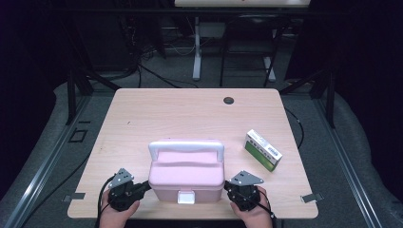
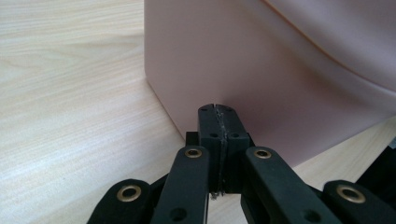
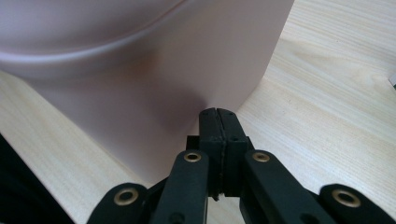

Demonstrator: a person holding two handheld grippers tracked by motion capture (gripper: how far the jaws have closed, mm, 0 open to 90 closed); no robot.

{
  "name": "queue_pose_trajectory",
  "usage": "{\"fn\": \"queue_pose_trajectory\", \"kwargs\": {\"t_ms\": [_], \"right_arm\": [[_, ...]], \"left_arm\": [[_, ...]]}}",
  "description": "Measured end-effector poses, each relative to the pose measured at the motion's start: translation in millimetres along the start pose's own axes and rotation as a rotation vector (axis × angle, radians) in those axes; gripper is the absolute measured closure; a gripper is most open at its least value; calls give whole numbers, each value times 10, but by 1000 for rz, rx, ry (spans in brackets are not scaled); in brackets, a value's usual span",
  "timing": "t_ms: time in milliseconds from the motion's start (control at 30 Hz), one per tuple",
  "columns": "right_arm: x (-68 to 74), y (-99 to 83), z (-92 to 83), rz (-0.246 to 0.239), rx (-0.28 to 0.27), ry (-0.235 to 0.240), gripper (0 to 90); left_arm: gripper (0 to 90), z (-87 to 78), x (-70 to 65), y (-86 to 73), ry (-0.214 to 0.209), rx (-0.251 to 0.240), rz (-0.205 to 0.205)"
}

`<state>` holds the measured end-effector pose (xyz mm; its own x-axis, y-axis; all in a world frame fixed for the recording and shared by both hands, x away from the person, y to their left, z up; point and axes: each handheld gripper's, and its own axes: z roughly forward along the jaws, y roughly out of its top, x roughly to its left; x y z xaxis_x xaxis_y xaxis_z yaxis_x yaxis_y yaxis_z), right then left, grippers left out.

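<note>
High view, fingers: the left gripper [image 1: 142,186] and the right gripper [image 1: 229,186] each have both jaws pressed flat together, with nothing between them.
Left gripper view, tip: the closed tip of the left gripper [image 2: 218,109] sits at the near lower corner of the pink box [image 2: 261,70]; whether it touches the wall or stops just short cannot be told.
Right gripper view, tip: the closed tip of the right gripper [image 3: 218,112] points at the opposite side wall of the pink box [image 3: 140,79], low down and near its corner, equally close.
Key relation: the box [image 1: 186,171] lies between the two tips, so each gripper faces inward at one short end; its long axis runs left to right across the table [image 1: 157,109], in line with both tips.
Nearer hand: neither; both stand about equally close to their own end.
Box position: near the front edge of the table, roughly centred, white latch [image 1: 186,197] facing the person, handle lying across the lid.
Hand pose: the left hand [image 1: 116,211] and right hand [image 1: 252,211] rest low at the table's front edge, grippers held about level and angled inward.
Judgement: closed tips at both ends suit pushing or steadying the box rather than gripping it.
Farther out: a green and white carton [image 1: 263,150] lies well apart to the right.
</note>
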<state>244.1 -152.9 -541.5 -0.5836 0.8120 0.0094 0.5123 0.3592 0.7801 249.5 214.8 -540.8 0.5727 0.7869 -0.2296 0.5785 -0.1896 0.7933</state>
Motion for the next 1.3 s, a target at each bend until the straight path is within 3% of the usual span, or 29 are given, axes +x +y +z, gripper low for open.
{"fn": "queue_pose_trajectory", "kwargs": {"t_ms": [567,700,800,1300], "right_arm": [[13,-26,-48,17,11,11,896],[-6,-23,-50,32,13,13,850],[-71,-8,-78,72,-5,50,809],[-235,117,-283,71,-56,73,645]], "left_arm": [[897,-51,-20,-42,-24,9,-23],[826,-52,28,-35,-37,5,-51],[777,-75,57,-13,-45,-2,-54],[623,-304,82,189,-25,-15,-32]]}}
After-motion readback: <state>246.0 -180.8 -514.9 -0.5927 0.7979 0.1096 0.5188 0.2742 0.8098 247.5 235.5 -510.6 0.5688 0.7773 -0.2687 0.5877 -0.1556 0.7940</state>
